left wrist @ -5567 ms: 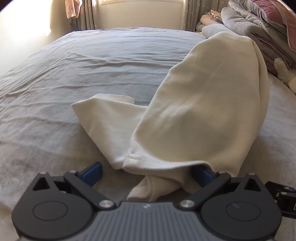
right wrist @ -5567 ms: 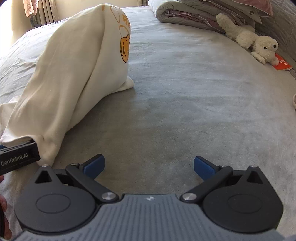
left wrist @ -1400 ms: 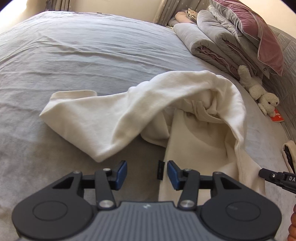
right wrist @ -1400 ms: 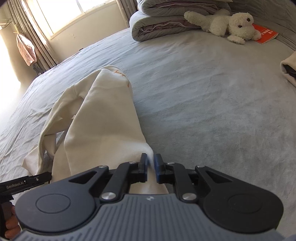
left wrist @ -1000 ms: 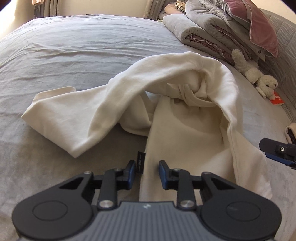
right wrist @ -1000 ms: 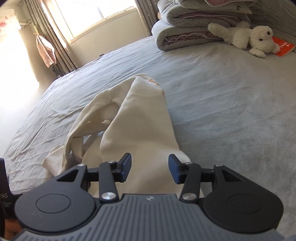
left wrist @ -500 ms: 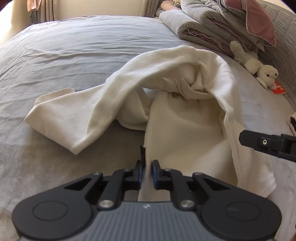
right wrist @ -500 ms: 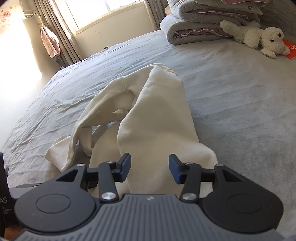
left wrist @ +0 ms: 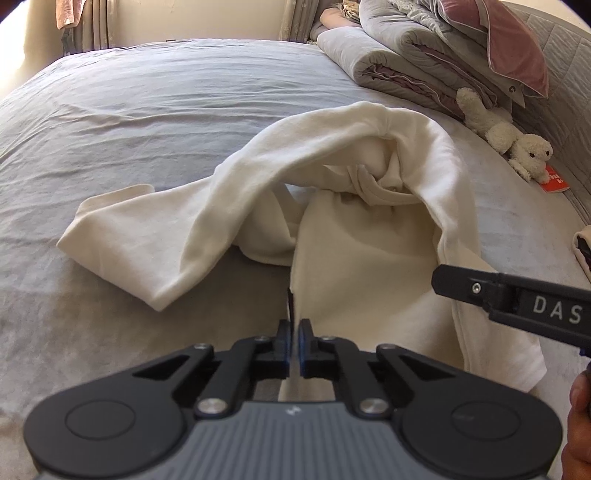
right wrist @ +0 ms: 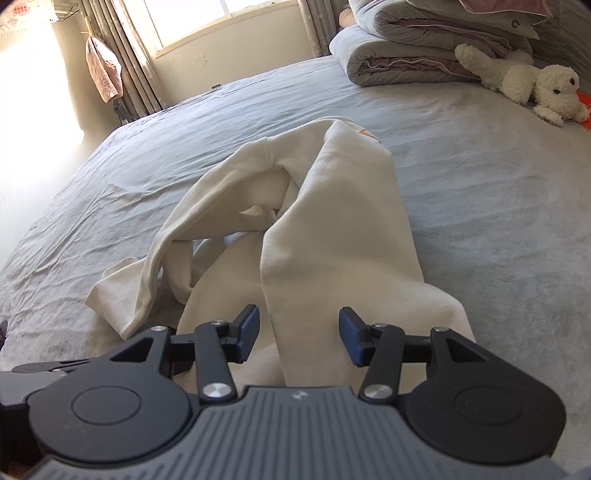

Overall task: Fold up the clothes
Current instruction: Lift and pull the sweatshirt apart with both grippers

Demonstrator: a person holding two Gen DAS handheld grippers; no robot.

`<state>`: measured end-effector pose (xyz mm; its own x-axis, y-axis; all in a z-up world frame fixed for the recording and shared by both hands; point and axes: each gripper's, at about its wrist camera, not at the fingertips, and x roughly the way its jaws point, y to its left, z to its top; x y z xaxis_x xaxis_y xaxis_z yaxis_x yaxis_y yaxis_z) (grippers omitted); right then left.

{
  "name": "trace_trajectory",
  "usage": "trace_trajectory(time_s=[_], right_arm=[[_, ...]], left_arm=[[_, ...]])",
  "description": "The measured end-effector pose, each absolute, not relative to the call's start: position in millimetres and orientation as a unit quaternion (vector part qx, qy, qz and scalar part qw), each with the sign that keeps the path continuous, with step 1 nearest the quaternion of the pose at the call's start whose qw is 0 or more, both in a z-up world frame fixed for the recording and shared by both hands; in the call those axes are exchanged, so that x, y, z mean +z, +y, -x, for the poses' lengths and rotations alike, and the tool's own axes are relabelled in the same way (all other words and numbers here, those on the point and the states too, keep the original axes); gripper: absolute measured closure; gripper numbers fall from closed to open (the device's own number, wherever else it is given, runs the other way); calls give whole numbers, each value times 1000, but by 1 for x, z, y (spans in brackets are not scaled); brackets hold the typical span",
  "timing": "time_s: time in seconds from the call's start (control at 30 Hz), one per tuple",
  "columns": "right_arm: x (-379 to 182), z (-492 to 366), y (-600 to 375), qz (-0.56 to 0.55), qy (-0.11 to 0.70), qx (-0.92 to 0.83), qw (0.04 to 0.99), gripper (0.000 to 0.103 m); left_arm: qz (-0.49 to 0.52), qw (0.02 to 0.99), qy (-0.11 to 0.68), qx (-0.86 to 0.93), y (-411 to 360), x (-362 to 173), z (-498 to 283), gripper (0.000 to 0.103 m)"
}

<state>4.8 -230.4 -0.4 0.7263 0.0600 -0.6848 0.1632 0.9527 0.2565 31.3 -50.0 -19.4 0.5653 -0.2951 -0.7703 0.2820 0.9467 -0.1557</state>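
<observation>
Ahead of both grippers, bare grey bedsheet (left wrist: 147, 110) stretches wide. Only the right wrist view shows the window (right wrist: 221, 18) beyond. The left gripper (left wrist: 294, 343) is clamped on the near hem of the cream sweatshirt (left wrist: 351, 258), crumpled in an arch. The right gripper (right wrist: 299, 336) stands apart-jawed over its other hem corner, pads not pressing.

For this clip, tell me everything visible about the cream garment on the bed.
The cream garment is soft, thick knit cloth, crumpled and arched in a hump on the grey bed sheet. A sleeve trails to the left in the left wrist view; an orange print peeks out at the top. The left gripper is shut on its near edge, by a small black tag. The right gripper is open over the hem.
</observation>
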Motion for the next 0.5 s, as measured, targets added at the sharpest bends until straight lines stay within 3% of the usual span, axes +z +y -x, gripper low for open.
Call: trace_trajectory(time_s=[0.13,0.17,0.23,0.5], right_arm=[[0,-6,-226,-128,363,-34,922,54],[0,-6,-225,-121,362,-34,924,71],[2,-5,-227,-126,362,-29,923,95],[26,8,-238,-143,339,-21,930,95]], left_arm=[[24,886,430,-172,-40,-9,-25,99],[27,886,429,-175,-37,-6,-23,99],[35,884,428,-183,-30,-1,-19,99],[33,880,427,-204,-13,14,7,100]])
